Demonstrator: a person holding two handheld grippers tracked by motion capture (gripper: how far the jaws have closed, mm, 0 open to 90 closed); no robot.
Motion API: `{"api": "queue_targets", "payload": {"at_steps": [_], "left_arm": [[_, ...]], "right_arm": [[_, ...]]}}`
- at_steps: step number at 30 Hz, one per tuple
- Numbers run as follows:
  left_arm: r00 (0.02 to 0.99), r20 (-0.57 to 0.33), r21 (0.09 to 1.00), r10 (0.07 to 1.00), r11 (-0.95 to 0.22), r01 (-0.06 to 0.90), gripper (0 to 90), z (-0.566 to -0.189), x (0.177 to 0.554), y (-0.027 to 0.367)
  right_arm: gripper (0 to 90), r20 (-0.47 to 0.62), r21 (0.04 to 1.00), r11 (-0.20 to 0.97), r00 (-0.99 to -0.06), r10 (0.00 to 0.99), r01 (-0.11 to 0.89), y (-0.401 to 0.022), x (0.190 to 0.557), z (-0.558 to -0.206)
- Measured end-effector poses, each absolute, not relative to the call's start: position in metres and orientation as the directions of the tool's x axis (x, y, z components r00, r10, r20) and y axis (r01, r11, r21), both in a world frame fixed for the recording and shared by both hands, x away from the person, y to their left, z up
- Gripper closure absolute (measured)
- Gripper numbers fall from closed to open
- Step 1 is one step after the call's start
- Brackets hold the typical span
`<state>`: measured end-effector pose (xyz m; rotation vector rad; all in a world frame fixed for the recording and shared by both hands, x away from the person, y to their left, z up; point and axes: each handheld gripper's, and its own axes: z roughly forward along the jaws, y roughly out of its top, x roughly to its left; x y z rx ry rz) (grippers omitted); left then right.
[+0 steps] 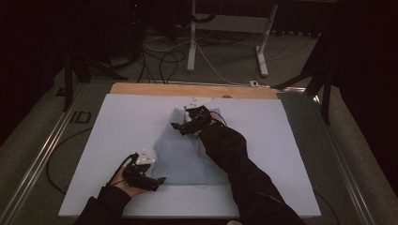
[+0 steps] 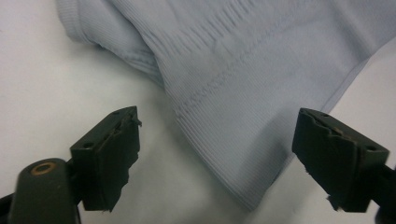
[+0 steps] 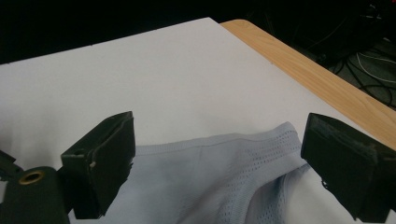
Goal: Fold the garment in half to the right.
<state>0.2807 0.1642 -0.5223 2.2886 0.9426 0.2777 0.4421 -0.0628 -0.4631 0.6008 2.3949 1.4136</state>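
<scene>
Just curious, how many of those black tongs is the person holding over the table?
2. The left tongs sit at the near left corner of the pale blue garment; the right tongs are over its far end.

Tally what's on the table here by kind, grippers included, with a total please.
Pale blue garment: 1
White sheet covering the table: 1
Black two-jaw grippers: 2, the left gripper and the right gripper, both with jaws apart over the garment
Total: 4

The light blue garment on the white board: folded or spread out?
Spread mostly flat. The garment lies open across the board; only its near corner, ahead of the left hand-held gripper, is bunched.
</scene>
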Motion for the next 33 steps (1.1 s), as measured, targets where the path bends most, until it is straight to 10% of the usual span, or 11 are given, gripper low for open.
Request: {"api": "queue_targets", "payload": {"at_steps": [27, 33], "left_arm": [[0.758, -0.078, 0.637, 0.648, -0.552, 0.538, 85.7, -0.522, 0.273, 0.147], [0.758, -0.074, 0.653, 0.648, -0.543, 0.528, 86.6, -0.517, 0.274, 0.148]], "right_arm": [[10.1, -0.051, 0.855, 0.476, -0.880, 0.472, 0.206, -0.033, 0.471, -0.462], [10.1, -0.033, 0.857, 0.464, -0.875, 0.483, 0.223, -0.028, 0.479, -0.461]]}}
